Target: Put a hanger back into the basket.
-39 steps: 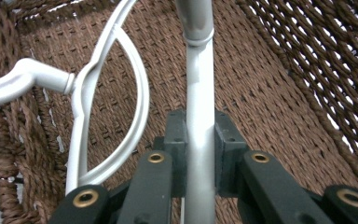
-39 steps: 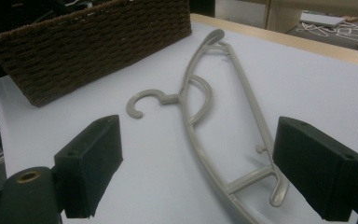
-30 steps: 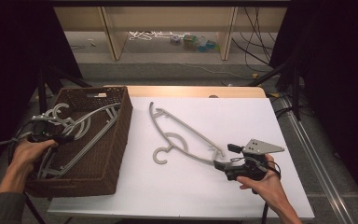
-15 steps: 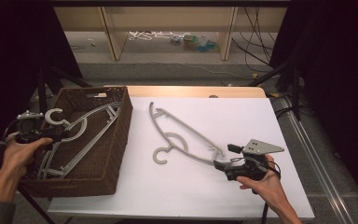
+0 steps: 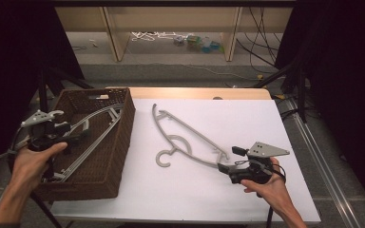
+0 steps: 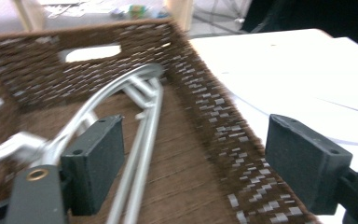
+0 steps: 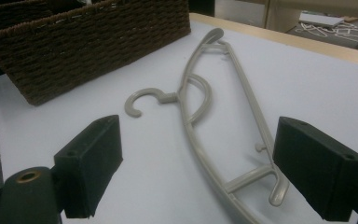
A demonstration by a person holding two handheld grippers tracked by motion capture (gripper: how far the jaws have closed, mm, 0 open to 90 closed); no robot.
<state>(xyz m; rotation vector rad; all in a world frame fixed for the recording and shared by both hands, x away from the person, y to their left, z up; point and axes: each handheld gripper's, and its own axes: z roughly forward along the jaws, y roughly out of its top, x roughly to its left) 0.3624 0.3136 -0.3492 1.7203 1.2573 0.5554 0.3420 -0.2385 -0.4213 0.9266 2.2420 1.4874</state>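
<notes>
Still risky: right gripper (image 7: 196, 163) wide at the hanger (image 7: 200, 88) end, apt to skid it toward ten o'clock; left gripper (image 6: 191, 163) just opened, empty, above basket (image 5: 123, 123).

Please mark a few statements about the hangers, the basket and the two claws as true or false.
1. A grey hanger lies on the white table. True.
2. The right claw is clamped on that hanger. False: its jaws stand open, the hanger's end between them.
3. The wicker basket holds a hanger. True.
4. The left claw grips the basket's hanger. False: its jaws have just been opening, and nothing is pinched.
5. The basket sits at the table's right. False: at its left.
</notes>
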